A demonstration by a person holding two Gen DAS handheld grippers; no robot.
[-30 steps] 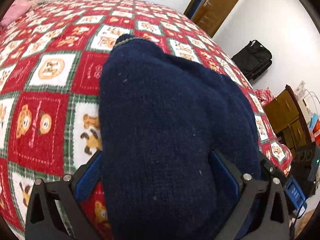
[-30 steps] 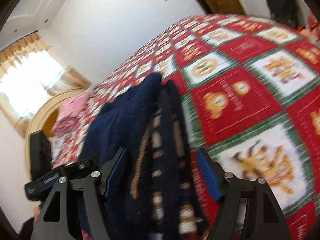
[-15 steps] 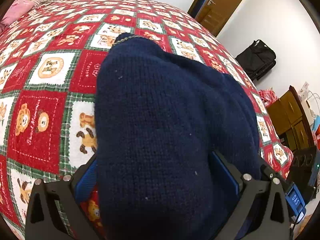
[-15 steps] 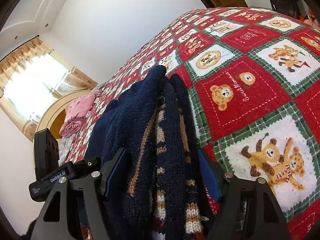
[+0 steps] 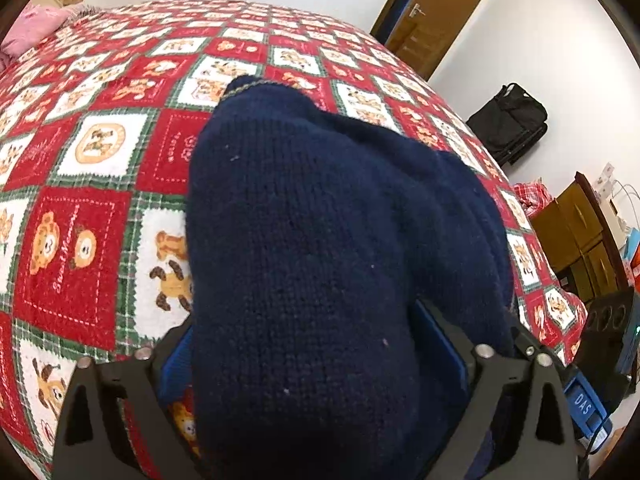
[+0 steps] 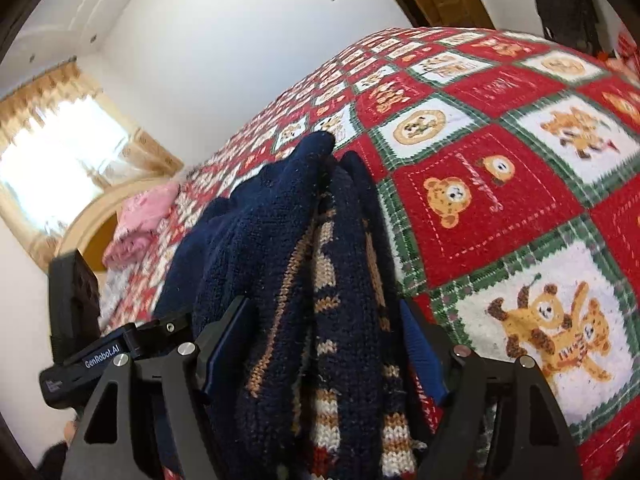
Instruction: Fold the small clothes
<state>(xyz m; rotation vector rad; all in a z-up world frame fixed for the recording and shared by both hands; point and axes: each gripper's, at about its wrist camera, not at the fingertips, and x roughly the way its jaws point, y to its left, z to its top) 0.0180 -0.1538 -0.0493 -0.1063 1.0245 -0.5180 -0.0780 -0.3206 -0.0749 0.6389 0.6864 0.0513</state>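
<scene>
A navy knitted sweater lies bunched on a bed covered by a red, white and green bear-patterned blanket. The left gripper straddles the near end of the plain navy bulk: the thick fold fills the gap between its blue pads, and the jaws are closing on it, though I cannot tell whether the pads press the wool yet. From there the sweater runs away toward the far middle of the bed, ending in a small collar edge.

The right gripper sits at the sweater's other near edge, where tan and cream patterned bands show among the navy folds. Those layers stand upright between its pads, both of which touch the knit, and these jaws are closing too. The left gripper's black body shows just to the left of it.

A pink garment lies far off near the headboard. A wooden door and a black bag stand beyond the bed's right side.
</scene>
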